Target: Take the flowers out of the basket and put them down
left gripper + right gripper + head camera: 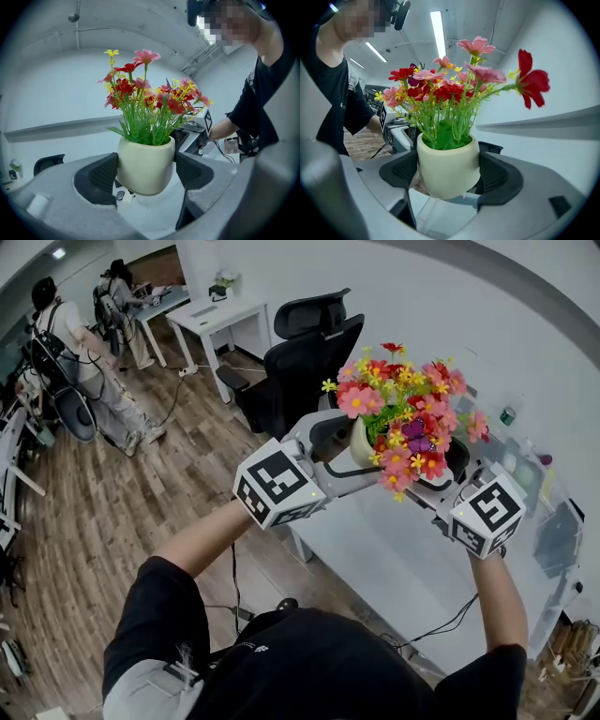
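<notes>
My left gripper (146,171) and right gripper (448,171) both squeeze the flower pot (446,161) from opposite sides so it sits upright

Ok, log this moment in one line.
left gripper: shut on flower pot | right gripper: shut on flower pot | flower pot: held above white table

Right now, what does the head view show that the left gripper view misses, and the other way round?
Only the head view: the wood floor, a black chair, white desks and people far off at the left. Only the left gripper view: the left gripper up close, its jaws pressed on both sides of the cream pot, plus the ceiling. Both: the flowers, the pot, and the right gripper also holding it.
</notes>
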The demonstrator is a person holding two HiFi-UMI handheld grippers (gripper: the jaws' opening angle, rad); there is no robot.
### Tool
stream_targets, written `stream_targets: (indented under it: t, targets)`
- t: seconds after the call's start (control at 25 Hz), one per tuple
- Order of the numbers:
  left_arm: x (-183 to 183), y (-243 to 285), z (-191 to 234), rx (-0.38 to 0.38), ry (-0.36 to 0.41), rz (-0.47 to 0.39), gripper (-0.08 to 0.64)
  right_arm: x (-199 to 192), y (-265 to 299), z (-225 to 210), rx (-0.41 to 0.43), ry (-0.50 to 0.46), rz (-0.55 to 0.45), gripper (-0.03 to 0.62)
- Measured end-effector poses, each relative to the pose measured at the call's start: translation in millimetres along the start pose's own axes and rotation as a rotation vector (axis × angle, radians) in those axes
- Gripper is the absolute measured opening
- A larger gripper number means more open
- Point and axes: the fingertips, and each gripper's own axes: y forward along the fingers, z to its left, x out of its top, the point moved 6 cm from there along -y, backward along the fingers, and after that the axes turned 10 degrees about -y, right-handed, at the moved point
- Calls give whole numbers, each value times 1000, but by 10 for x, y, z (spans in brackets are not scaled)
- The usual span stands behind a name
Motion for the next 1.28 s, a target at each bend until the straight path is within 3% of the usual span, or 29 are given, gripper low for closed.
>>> stream_targets:
  t: [0.36,0.56,0.8,1.04,1.28]
  targets:
    - [3,-268,70,58,-7,-9,396,122,220,94,50,-13,-20,422]
    - [-52,-755,255,91,-5,-22,396,322,634,350,82,-29,-34,422]
    - [-81,-710,278,158,0,3,396,253,705,264,131,-53,-56,422]
    - [-130,-1364,488,221,-15,-16,396,543,1238,590,189,-66,-71,422]
    - [-145,-1564,507,292,-15,0,396,595,1422,677,248,-66,-120,422]
